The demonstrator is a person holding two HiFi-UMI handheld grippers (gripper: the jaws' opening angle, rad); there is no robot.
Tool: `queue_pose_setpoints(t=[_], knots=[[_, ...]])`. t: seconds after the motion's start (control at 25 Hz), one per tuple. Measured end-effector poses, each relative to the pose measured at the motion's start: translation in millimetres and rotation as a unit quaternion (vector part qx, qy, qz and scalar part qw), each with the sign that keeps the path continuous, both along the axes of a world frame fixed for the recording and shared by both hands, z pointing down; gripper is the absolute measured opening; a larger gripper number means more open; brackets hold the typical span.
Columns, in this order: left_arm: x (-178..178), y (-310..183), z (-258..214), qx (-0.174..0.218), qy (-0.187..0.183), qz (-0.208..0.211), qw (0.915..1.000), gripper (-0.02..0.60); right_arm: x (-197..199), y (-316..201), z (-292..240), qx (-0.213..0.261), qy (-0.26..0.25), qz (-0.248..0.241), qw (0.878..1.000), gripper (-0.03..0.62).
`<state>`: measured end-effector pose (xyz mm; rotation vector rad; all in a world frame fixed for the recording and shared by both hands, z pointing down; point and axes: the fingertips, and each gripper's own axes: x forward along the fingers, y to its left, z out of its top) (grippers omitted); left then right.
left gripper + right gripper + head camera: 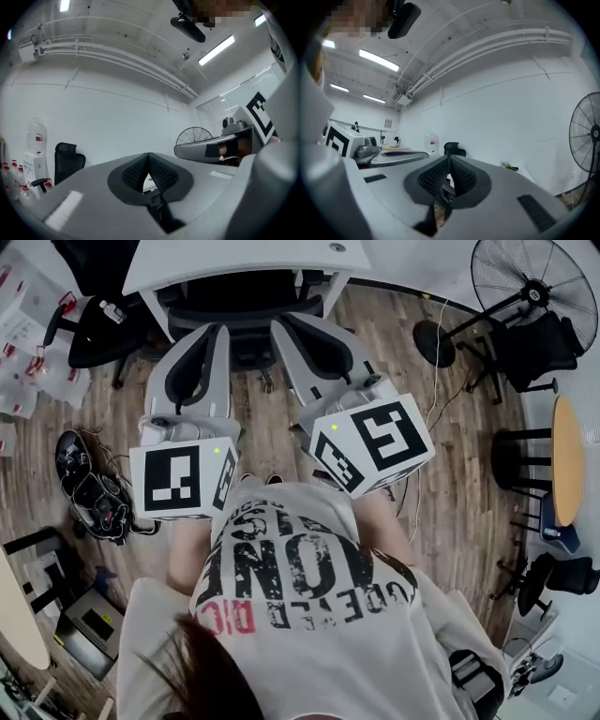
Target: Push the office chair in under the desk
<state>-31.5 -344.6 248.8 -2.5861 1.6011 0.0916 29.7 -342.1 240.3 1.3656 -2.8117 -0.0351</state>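
Observation:
The black office chair (246, 307) stands at the front edge of the white desk (234, 259), its seat mostly under the tabletop. Both grippers point at it from the near side. My left gripper (214, 334) and right gripper (286, 329) end close to the chair's back; whether they touch it I cannot tell. In the left gripper view the ribbed pads (159, 173) meet with nothing between them. The right gripper's pads (461, 174) also meet on nothing. Both gripper views tilt up at the wall and ceiling, so the chair does not show there.
A second black chair (94, 329) stands left of the desk, near a water dispenser (35, 154). A standing fan (534, 287) and black stools (520, 460) are at the right. Shoes and cables (89, 488) lie on the wooden floor at the left.

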Motion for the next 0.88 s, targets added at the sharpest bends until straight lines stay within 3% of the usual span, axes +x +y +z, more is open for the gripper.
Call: queue_pose_setpoints(t=[0.44, 0.88], knots=[[-23.2, -23.6, -5.2, -0.005, 0.001, 0.015, 0.9999, 0.011, -33.5, -20.1, 5.1, -0.013, 0.006, 0.0, 1.0, 0.026], [-25.5, -33.6, 11.6, -0.023, -0.003, 0.033, 0.9992, 0.012, -42.9, -26.2, 23.5, -0.034, 0.005, 0.011, 0.999, 0.026]])
